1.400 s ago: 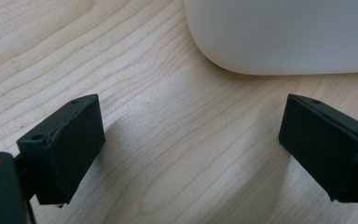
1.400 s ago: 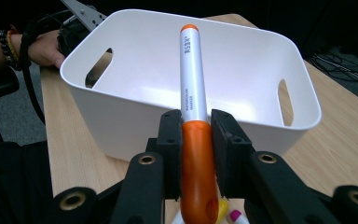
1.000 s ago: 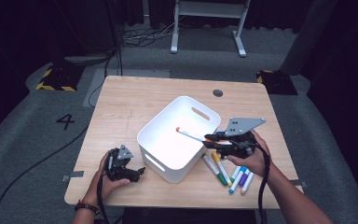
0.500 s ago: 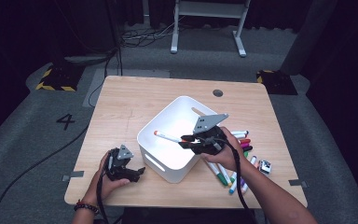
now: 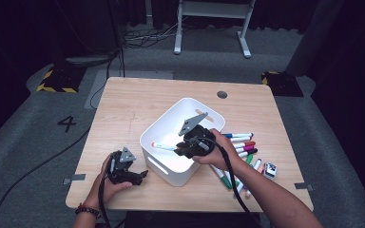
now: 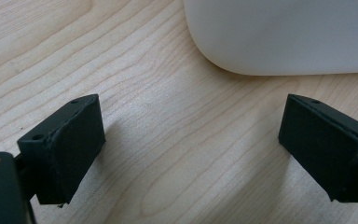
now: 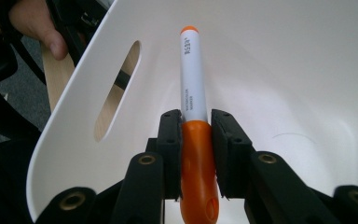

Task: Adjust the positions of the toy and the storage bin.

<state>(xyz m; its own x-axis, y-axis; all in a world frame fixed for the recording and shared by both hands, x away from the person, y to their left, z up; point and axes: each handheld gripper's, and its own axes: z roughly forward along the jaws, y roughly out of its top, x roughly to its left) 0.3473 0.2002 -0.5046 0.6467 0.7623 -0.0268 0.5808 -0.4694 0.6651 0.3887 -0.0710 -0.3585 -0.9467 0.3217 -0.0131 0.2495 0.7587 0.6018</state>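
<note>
Over the white bin (image 5: 180, 137) near the table's middle, an orange marker (image 7: 193, 121) was held tight by the right gripper (image 5: 183, 146). Perhaps ten markers (image 5: 240, 142) waited by the right edge. The left gripper (image 6: 191, 144) was left open.

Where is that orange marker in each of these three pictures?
High view: the orange marker sits centre, over the white bin, held by the right gripper.
Left gripper view: not in it.
Right gripper view: centre, clamped by its orange cap.
Shared landmark: the white bin.
</note>
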